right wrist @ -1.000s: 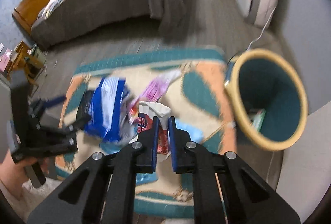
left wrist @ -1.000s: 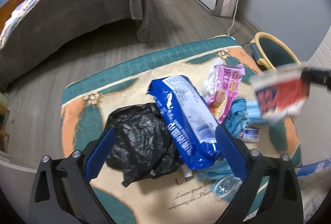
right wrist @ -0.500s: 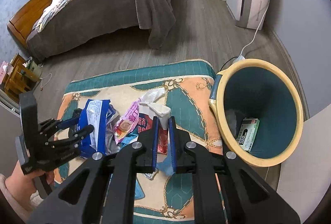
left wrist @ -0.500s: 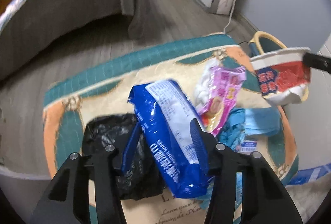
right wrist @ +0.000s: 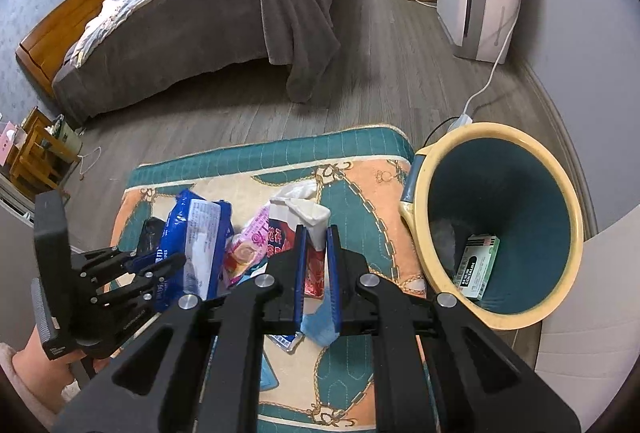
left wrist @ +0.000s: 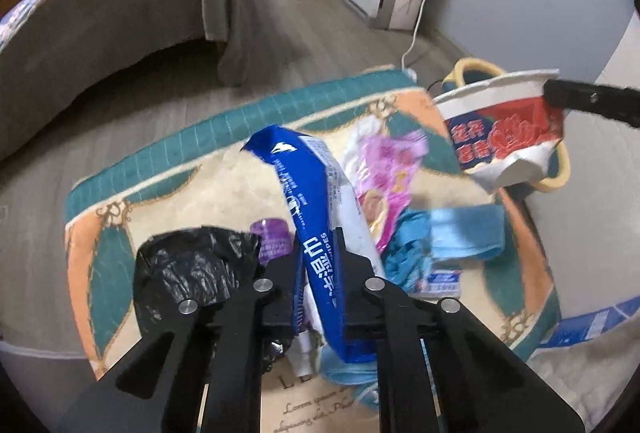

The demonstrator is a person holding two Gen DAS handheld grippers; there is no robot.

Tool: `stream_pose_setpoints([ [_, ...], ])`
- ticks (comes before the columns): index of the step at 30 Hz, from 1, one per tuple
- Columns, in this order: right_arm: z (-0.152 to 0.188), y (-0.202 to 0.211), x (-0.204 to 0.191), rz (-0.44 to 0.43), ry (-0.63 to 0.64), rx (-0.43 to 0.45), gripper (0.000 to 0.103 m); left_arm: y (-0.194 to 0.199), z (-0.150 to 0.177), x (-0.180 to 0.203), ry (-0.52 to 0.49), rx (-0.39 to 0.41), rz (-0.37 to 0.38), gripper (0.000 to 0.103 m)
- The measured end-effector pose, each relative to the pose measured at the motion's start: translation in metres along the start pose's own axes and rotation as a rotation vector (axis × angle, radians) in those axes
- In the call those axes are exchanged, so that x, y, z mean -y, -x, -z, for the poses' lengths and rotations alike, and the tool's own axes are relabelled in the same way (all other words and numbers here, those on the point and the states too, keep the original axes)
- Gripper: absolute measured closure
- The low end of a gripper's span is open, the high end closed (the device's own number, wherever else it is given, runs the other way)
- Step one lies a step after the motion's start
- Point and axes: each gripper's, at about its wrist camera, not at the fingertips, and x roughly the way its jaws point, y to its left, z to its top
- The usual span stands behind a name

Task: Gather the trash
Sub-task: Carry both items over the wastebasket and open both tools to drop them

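Closed since a second ago, left claw (left wrist: 320, 265) now closing on blue wipes pack (left wrist: 316, 233); right claw (right wrist: 317, 257) clamping crushed cup (right wrist: 298, 229), lower centre, bound for bin (right wrist: 500, 317).

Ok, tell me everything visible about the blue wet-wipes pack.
The blue plastic wet-wipes pack is soft and crinkled, with white lettering and a white printed label panel on one face. It stands tilted, its lower part pinched between the closing left gripper jaws. It rises above the patterned rug, beside a black plastic bag and a pink wrapper.
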Motion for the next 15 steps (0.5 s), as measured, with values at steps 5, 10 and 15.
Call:
stream_pose_setpoints([
  [5, -0.006, 0.012, 0.004, 0.012, -0.004, 0.044, 0.094, 0.03, -0.012, 0.005, -0.022, 0.095, -0.016, 0.091],
  [10, -0.012, 0.015, 0.015, 0.028, -0.029, 0.06, 0.094, 0.051, -0.023, 0.012, -0.02, 0.156, -0.005, 0.091],
  [15, -0.017, 0.02, 0.028, 0.048, -0.048, 0.08, 0.094, 0.063, -0.029, 0.023, -0.04, 0.19, -0.019, 0.091],
])
